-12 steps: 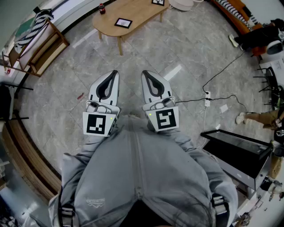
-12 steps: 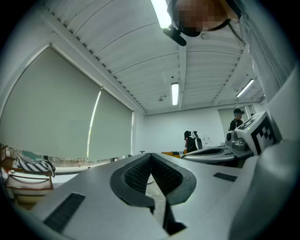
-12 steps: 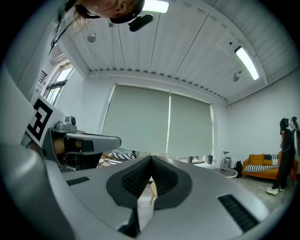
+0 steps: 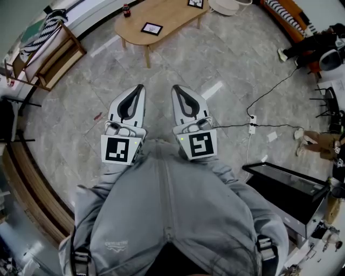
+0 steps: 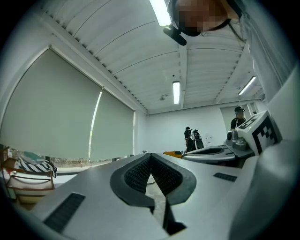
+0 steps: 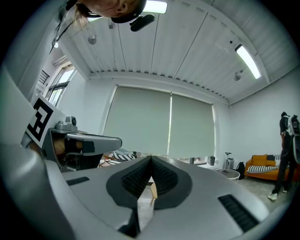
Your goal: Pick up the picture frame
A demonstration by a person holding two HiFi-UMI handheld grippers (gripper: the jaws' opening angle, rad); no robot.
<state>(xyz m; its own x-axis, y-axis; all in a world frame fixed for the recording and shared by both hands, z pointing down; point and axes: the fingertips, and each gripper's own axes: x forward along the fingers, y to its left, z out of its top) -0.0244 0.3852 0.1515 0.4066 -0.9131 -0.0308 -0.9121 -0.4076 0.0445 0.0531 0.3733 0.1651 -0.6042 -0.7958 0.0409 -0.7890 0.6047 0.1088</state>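
Note:
A small black-rimmed picture frame (image 4: 151, 28) lies flat on the low wooden table (image 4: 167, 16) at the far end of the floor, and a second frame (image 4: 195, 3) sits at the table's top edge. My left gripper (image 4: 138, 88) and right gripper (image 4: 177, 88) are side by side, level, in front of my grey-clad body and well short of the table. Both are shut with nothing between the jaws. The left gripper view shows the left gripper (image 5: 151, 155) with its ribbed pads together. The right gripper (image 6: 151, 159) looks the same in its own view.
A dark bottle (image 4: 126, 9) stands on the table's left end. A wooden chair with a striped cushion (image 4: 52, 47) is at the far left. A power strip and cable (image 4: 252, 122) lie on the floor to the right. A black case (image 4: 285, 188) is at my right.

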